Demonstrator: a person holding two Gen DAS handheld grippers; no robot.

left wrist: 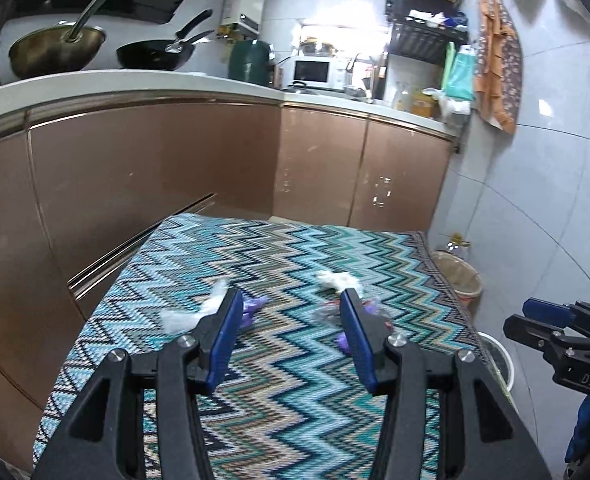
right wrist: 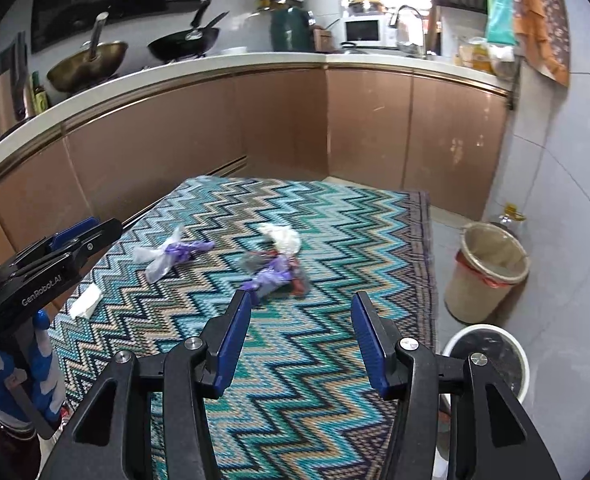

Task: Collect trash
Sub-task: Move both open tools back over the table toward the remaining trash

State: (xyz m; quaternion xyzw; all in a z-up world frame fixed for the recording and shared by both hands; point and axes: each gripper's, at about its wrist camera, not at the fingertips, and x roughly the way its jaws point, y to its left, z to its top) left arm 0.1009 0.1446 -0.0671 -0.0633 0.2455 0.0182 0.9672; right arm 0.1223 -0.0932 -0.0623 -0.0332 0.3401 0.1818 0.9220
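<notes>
Crumpled wrappers [right wrist: 273, 266] are scattered on a zigzag-woven mat [right wrist: 315, 360]; both grippers [left wrist: 291, 332] [right wrist: 301, 336] are held spread, empty, angled down toward twelve o'clock.

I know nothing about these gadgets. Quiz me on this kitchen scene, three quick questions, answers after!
1. True or false: the left gripper is holding trash.
2. What stands on the floor right of the zigzag cloth: A) waste bin B) chair C) broom?
3. What colour are the crumpled bags among the trash on the cloth?

Key: 1. False; both it and the right gripper are open and empty. 2. A, the waste bin. 3. Purple.
</notes>
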